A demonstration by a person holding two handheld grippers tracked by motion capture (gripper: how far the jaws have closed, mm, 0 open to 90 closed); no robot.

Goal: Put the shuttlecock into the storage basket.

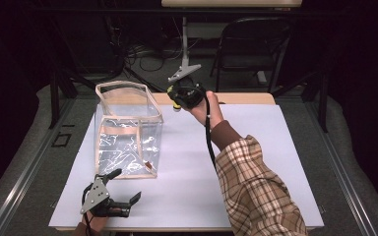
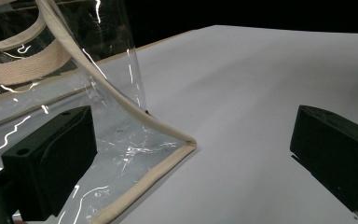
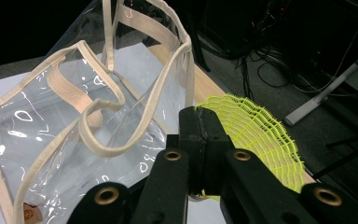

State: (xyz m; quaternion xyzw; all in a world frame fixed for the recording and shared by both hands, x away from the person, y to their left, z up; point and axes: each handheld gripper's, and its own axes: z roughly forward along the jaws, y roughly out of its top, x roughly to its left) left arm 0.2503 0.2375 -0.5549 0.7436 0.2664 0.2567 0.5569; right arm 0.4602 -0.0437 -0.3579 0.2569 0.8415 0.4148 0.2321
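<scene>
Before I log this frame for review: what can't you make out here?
- Yellow mesh piece: near part hidden behind the right gripper, right gripper view; tiny in high view.
- Clear bag: top cut off, left gripper view.
- Small tag on the bag: too small to read.

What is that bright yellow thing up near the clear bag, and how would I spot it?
Start at the white table and find the clear plastic bag with beige trim standing on its left half. Just right of the bag's open top, the right tongs hang in the air, shut on a yellow plastic shuttlecock. Its neon mesh skirt is the only bright colour there.
</scene>
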